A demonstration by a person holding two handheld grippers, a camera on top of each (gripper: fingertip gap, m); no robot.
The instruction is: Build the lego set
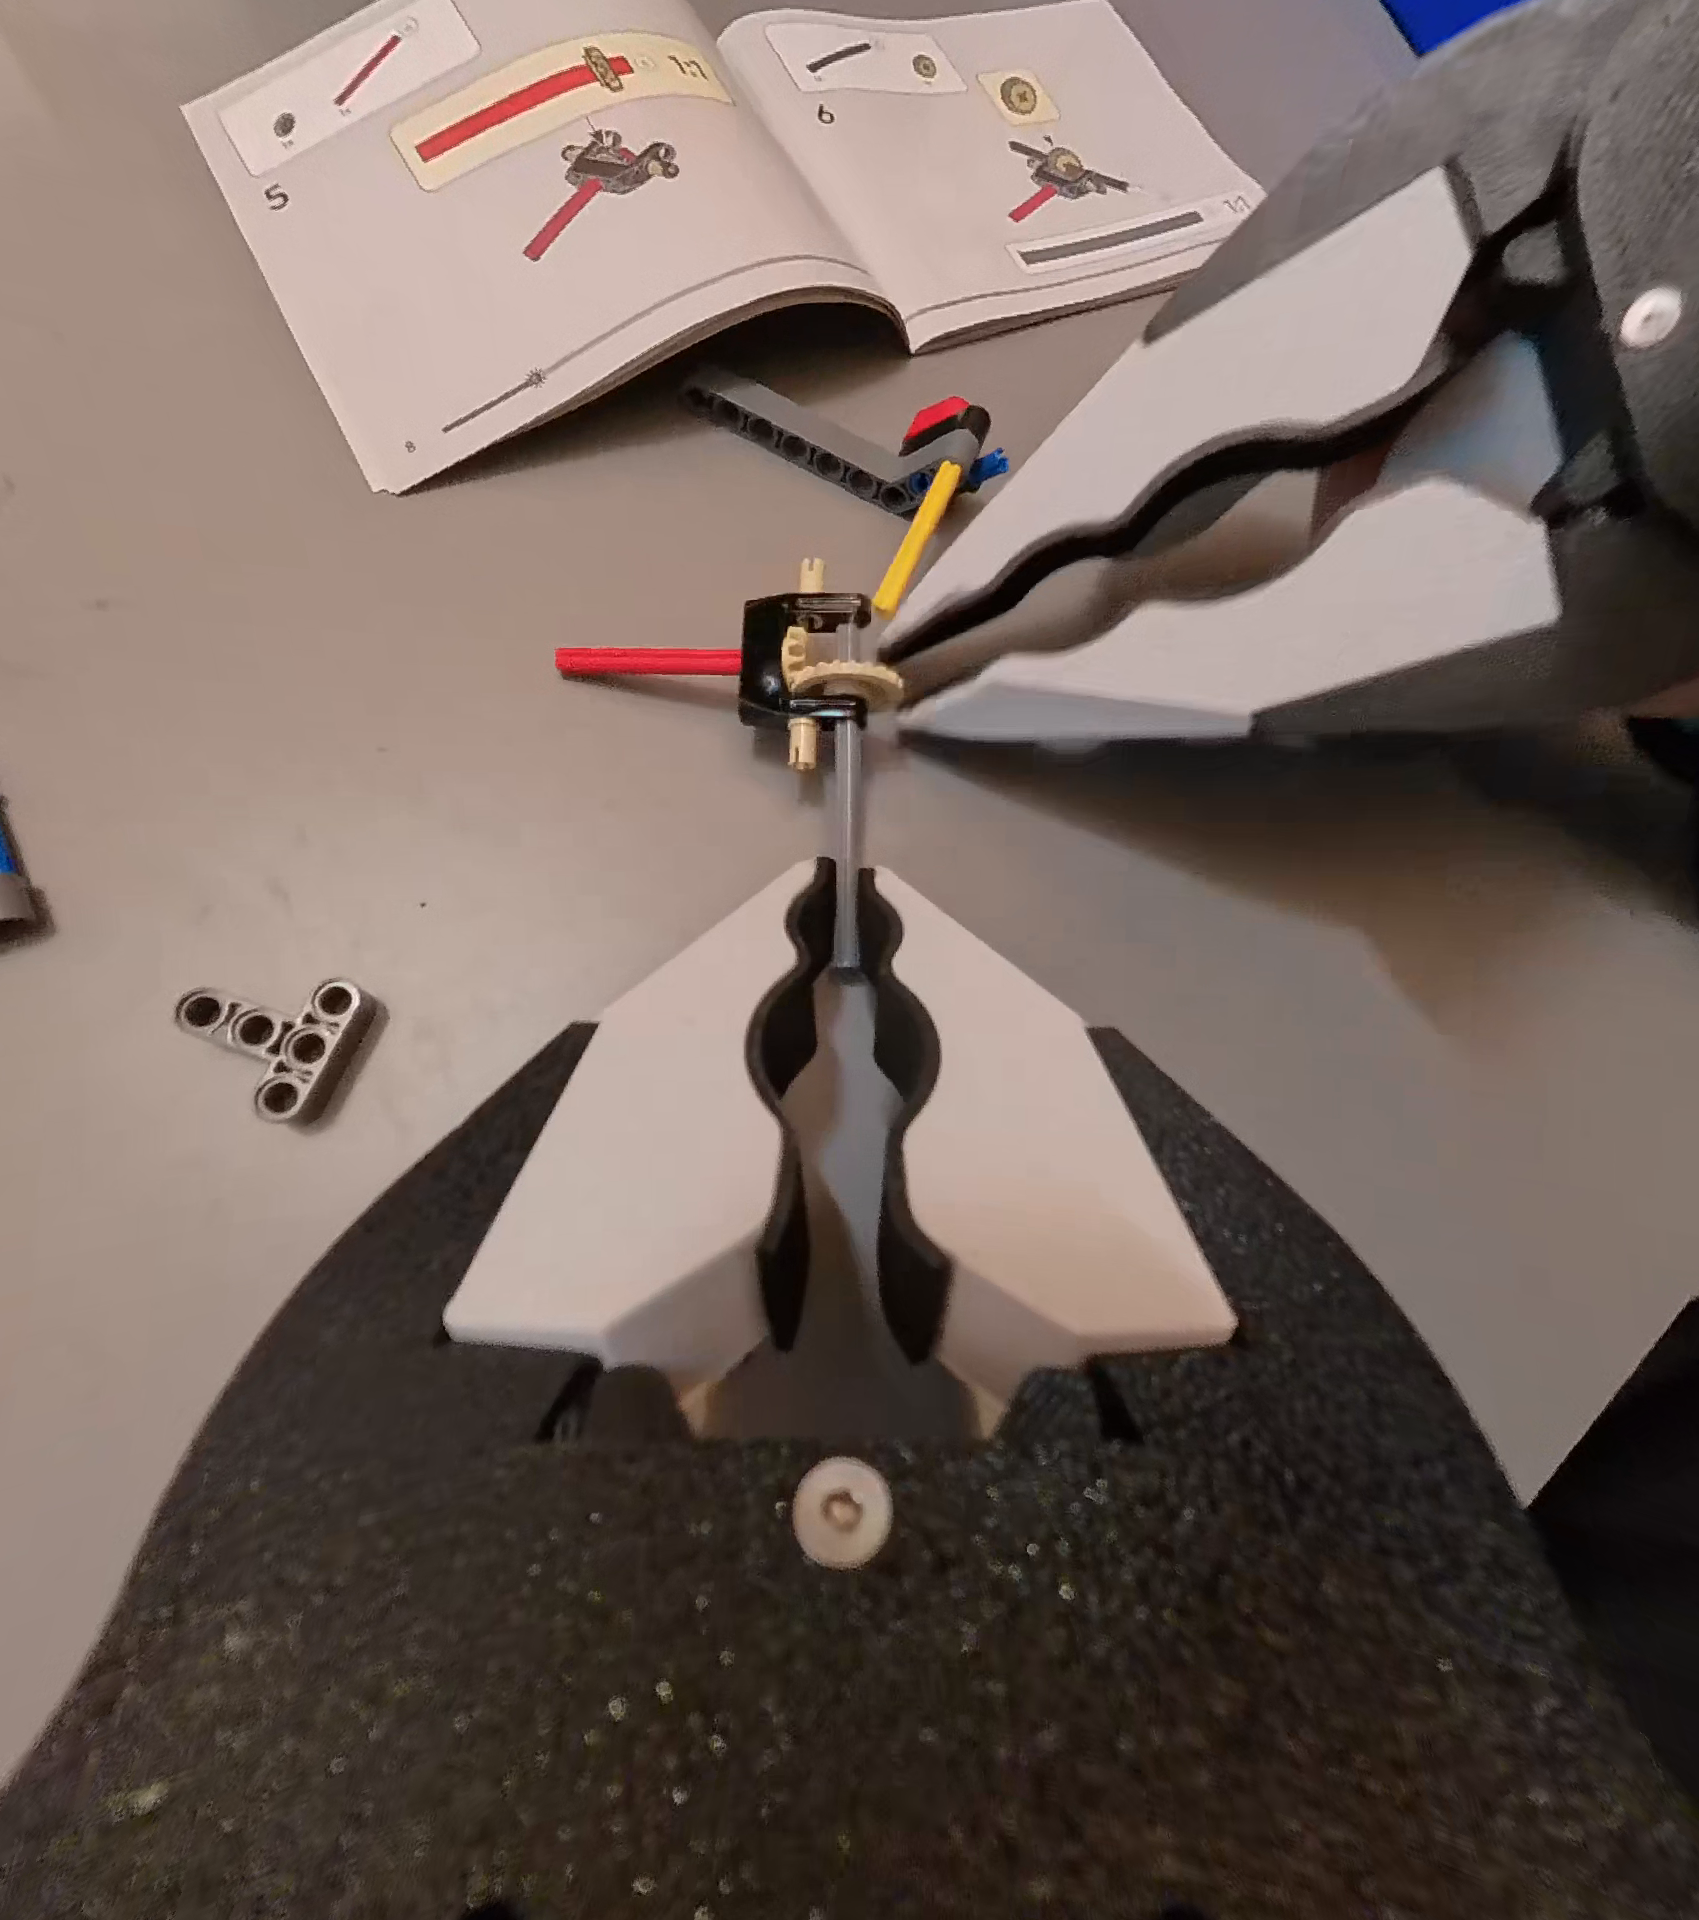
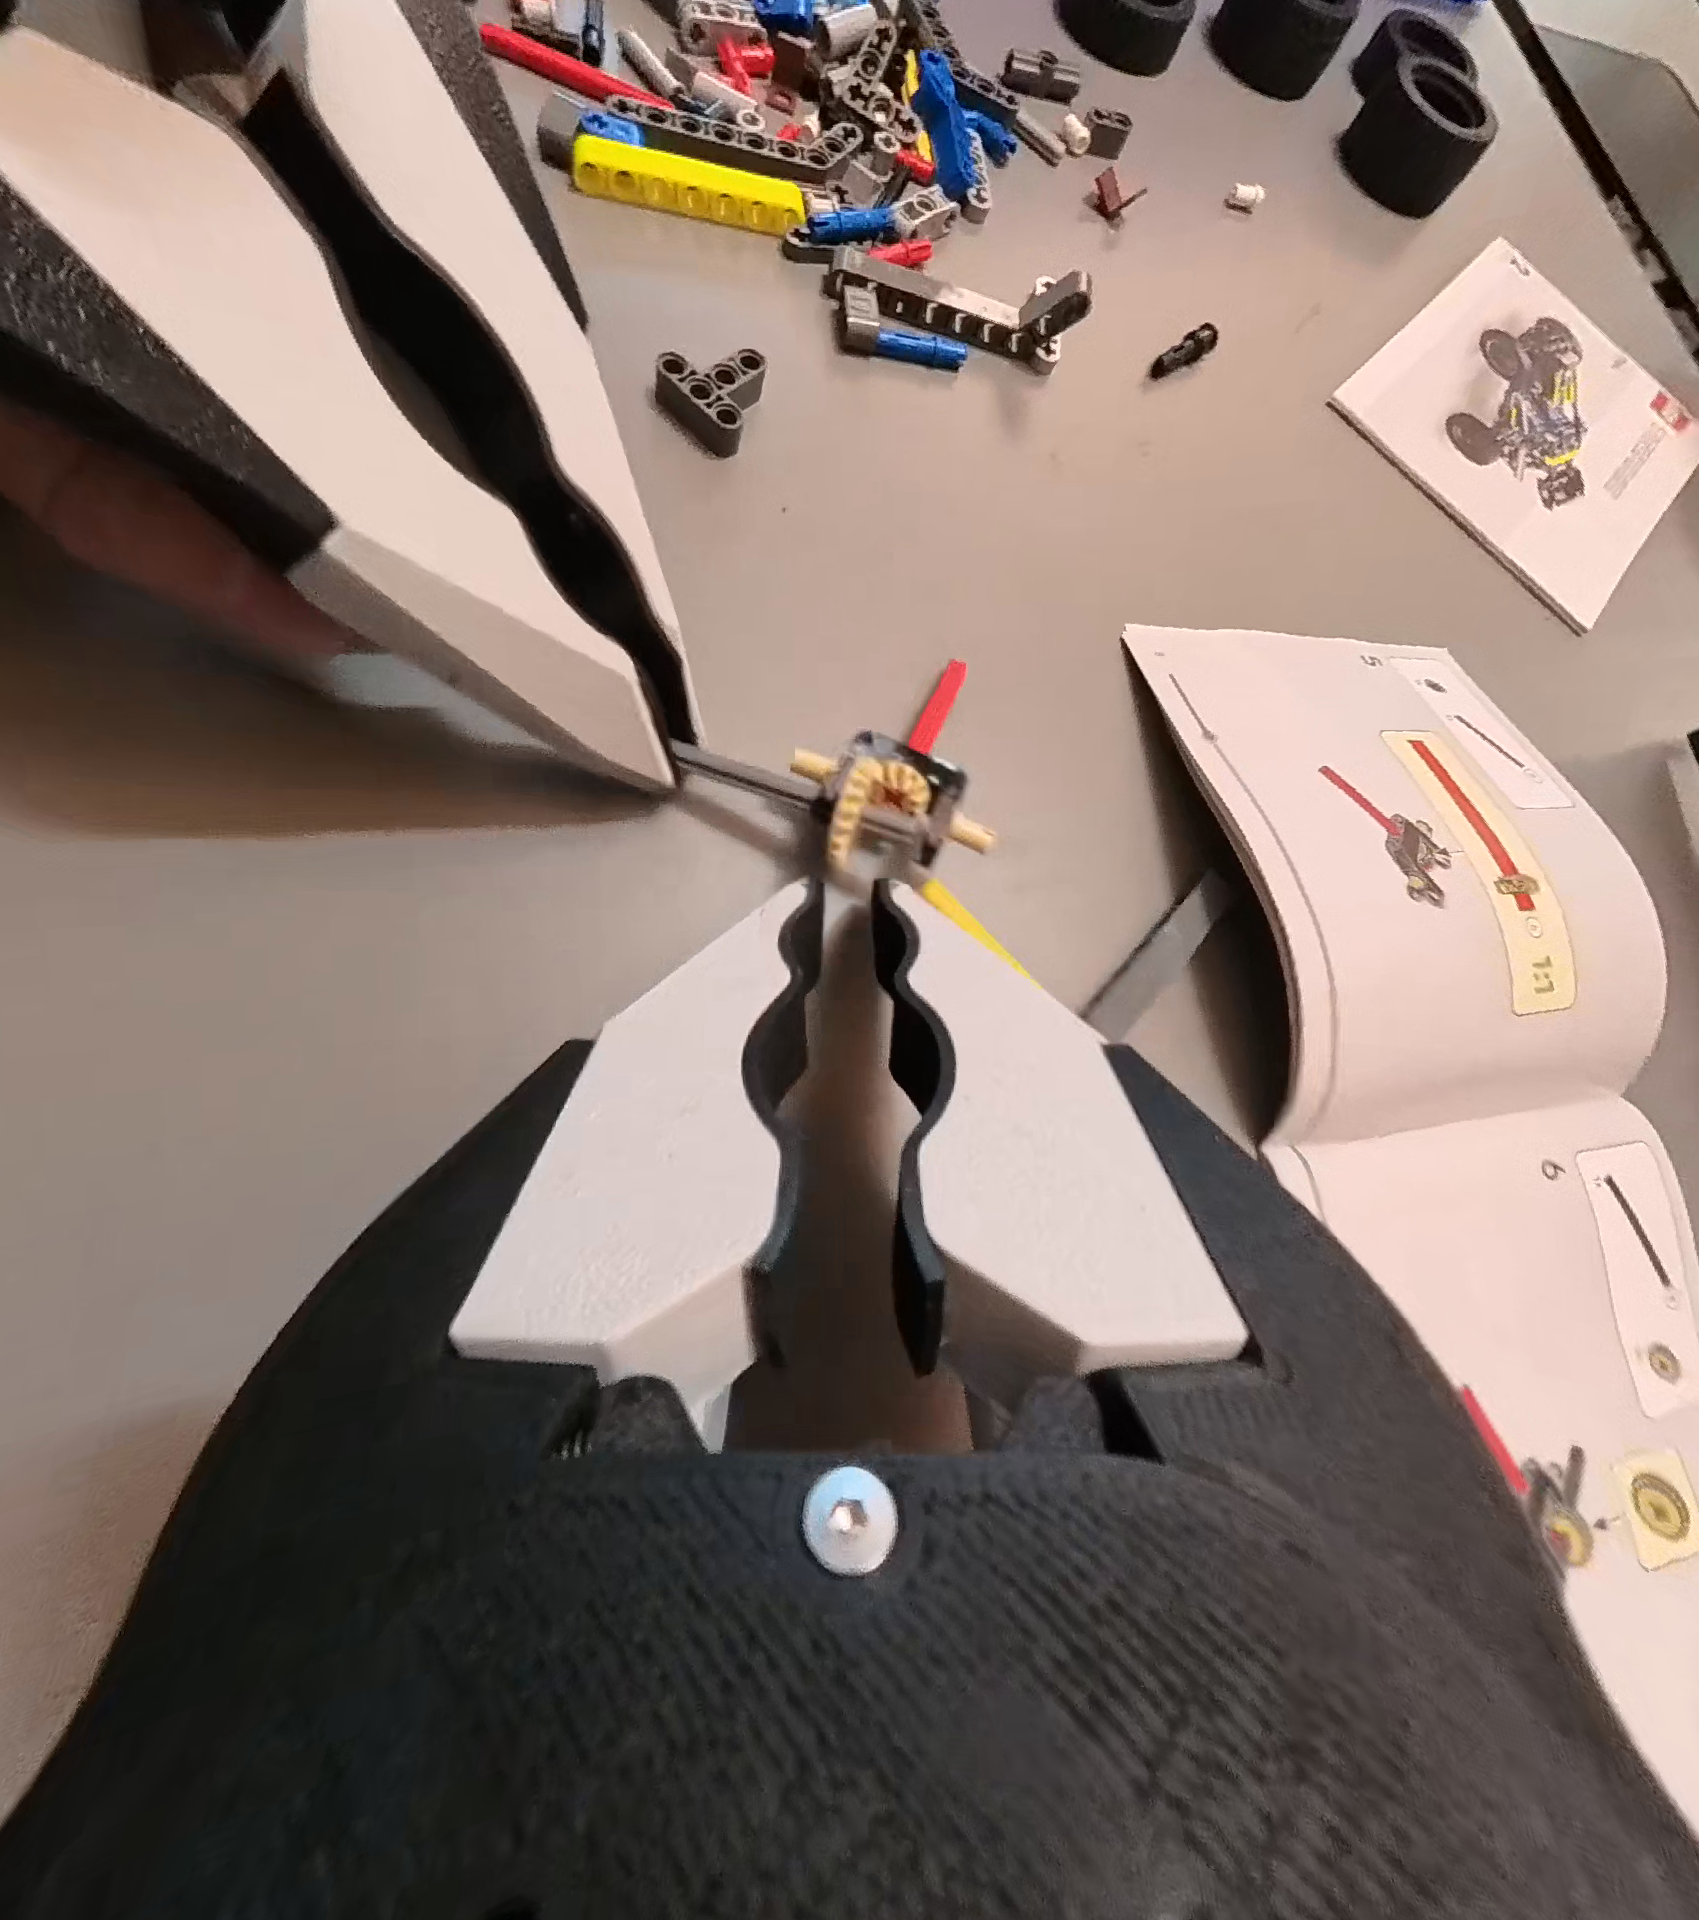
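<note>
My left gripper (image 1: 847,914) reaches level, fingers clamped on the thin grey axle (image 1: 851,800). That axle enters the small black frame with tan gears (image 1: 809,665), above the grey table (image 1: 305,727). My right gripper (image 2: 843,883) pinches a tan gear; contact blurred. Red axle (image 1: 647,662) beyond. Open booklet (image 1: 616,208) cut off.

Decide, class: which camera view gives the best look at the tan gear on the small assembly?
The right wrist view: the tan gear faces the camera, its toothed rim curving inside the black frame. The left wrist view shows the same gear edge-on, partly hidden by the right tongs.
</note>
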